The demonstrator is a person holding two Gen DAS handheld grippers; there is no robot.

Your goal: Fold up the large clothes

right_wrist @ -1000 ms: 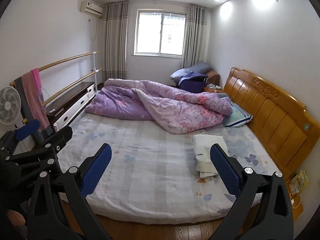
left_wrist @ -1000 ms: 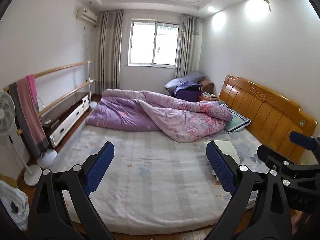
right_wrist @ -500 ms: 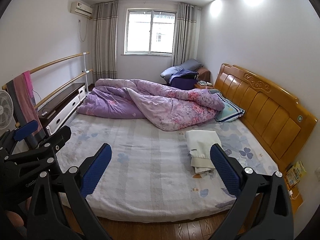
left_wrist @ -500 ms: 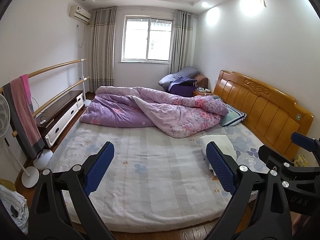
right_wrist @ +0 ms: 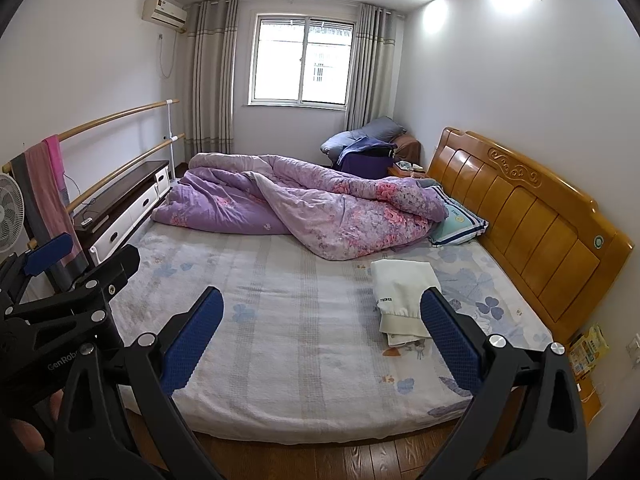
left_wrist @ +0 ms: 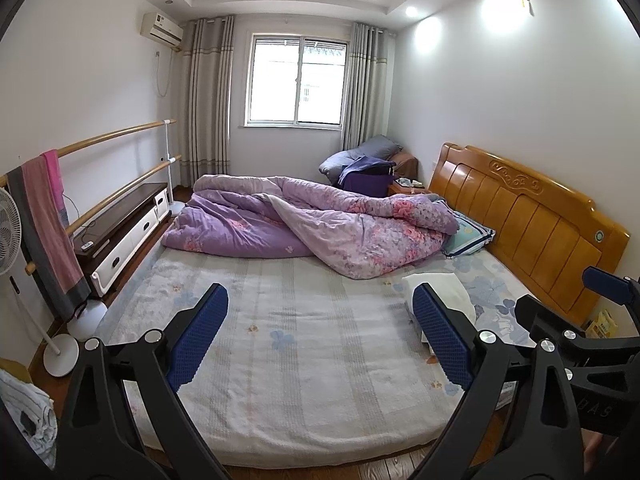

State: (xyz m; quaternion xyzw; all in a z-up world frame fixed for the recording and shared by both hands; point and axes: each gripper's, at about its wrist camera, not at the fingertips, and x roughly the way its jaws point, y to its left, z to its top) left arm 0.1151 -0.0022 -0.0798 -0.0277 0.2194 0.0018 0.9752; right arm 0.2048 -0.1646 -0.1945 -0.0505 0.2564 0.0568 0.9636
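A folded cream-white garment [right_wrist: 402, 298] lies on the right side of the bed [right_wrist: 288, 320], close to the wooden headboard [right_wrist: 532, 216]. In the left wrist view the same garment [left_wrist: 440, 286] is partly hidden behind a blue pad. My left gripper [left_wrist: 320, 334] is held open above the foot of the bed, nothing between its fingers. My right gripper [right_wrist: 322, 336] is open too and empty, level with the left one. Both grippers are well back from the garment and touch no cloth.
A crumpled purple floral quilt [right_wrist: 304, 208] covers the far half of the bed, with a pillow [right_wrist: 460, 224] beside it. A low cabinet [right_wrist: 124, 208], a wall rail with towels [right_wrist: 48, 196] and a standing fan [right_wrist: 10, 216] line the left wall. Wooden floor [right_wrist: 320, 456] shows before the bed.
Both grippers have pulled back and risen from the bed, so more floor and ceiling show. The garment lies where it was; both grippers stay open.
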